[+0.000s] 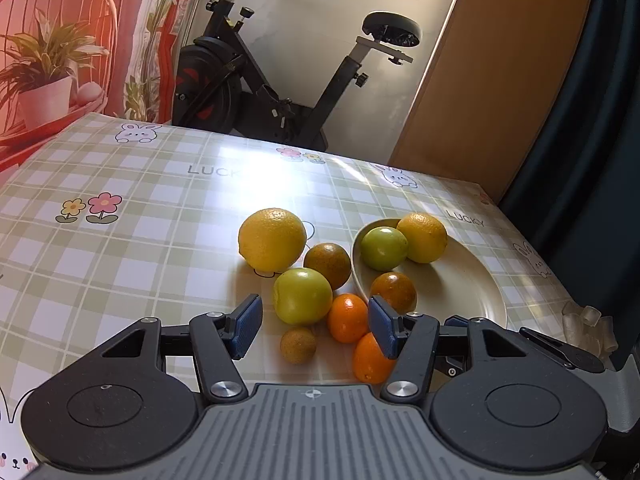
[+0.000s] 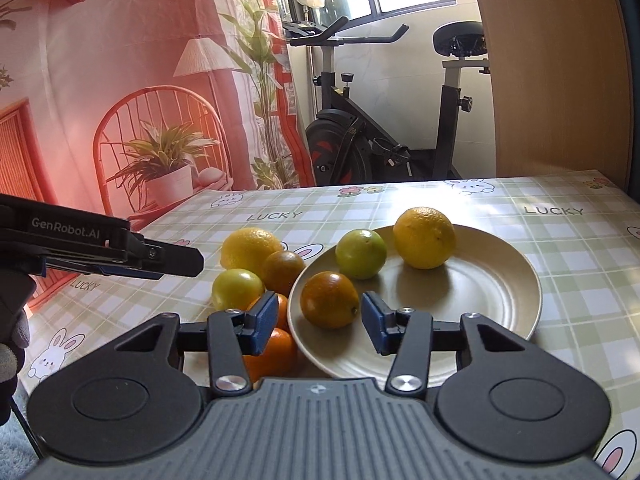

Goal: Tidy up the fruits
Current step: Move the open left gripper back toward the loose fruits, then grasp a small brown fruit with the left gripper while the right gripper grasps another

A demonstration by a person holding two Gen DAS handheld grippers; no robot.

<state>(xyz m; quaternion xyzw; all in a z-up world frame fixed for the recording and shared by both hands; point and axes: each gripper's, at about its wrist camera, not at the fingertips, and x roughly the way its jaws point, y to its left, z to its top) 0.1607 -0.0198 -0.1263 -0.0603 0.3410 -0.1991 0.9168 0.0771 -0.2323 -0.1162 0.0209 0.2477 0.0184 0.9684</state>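
A: Fruit first. Where does it lie?

B: Three pieces sit on the plate (image 2: 500, 280), a round, glossy cream dish with faint ridges, at centre right of the right wrist view: a dimpled yellow citrus (image 2: 424, 238) at the far side, a smooth green fruit (image 2: 361, 253) just beside it, and a brown-green mottled fruit (image 2: 330, 300) near the front rim. The rest lies on the table (image 1: 120, 264), bunched at the plate's left edge: a large pebbled yellow citrus (image 1: 272, 239), a second brown-green fruit (image 1: 327, 265), a smooth green fruit (image 1: 303, 296), two shiny oval orange fruits (image 1: 348, 318), and one small, dull, rough brown ball (image 1: 298, 345) nearest the camera.

A: The tools?

B: The left tool (image 1: 316, 326) stands partly open above the loose pile; its blue ribbed pads (image 1: 246, 326) flank the green fruit and an orange one in the picture, touching nothing that I can see. The right tool (image 2: 320, 322) is also partly open, with the mottled fruit on the plate framed between its pads; no contact is visible. Neither has hold of anything.

A: Surroundings?

B: The table cover is shiny plastic, green-and-white check, printed with rabbits, flowers and "LUCKY". Behind, at upper centre, stands a black exercise bike (image 1: 280, 80); at upper left hangs a reddish printed backdrop (image 2: 120, 80); at right, a wood-grain panel (image 1: 500, 60).
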